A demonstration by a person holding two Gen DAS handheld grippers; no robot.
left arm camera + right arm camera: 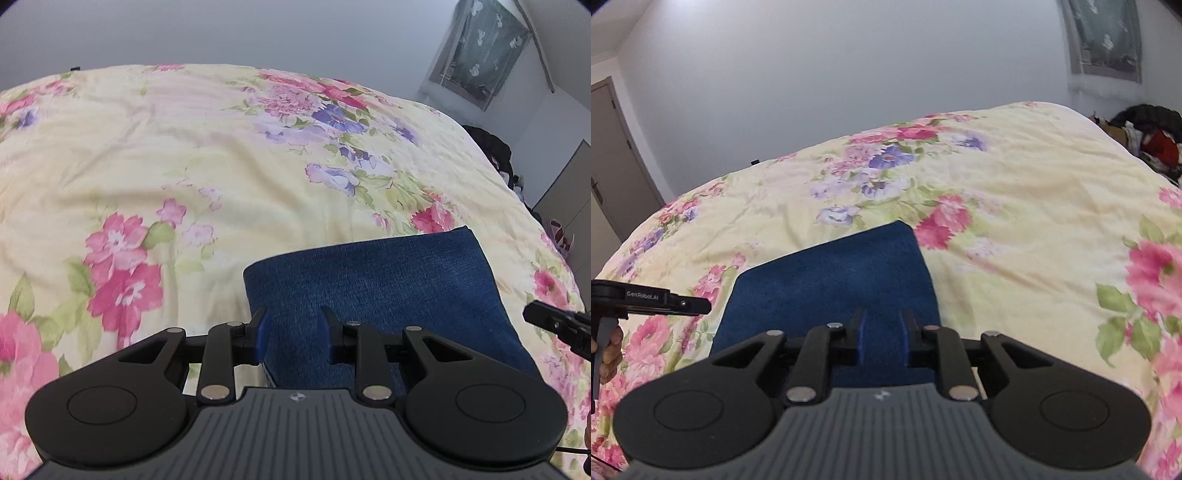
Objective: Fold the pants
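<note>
Setting: a bedroom in a home. A wide bed [184, 155] fills most of both views, covered by a pale yellow bedspread [1034, 184] printed with pink and purple flowers. Plain white walls [849, 74] behind. A wall hanging [480, 55], grey-green with pale shapes, is fixed high on the far wall. A grey-brown door [613, 166] with its frame shows at the left edge of the right wrist view. Beyond the bed's far side, a heap of dark and red clothes [1148, 136] is piled by a cardboard box [1115, 131].
</note>
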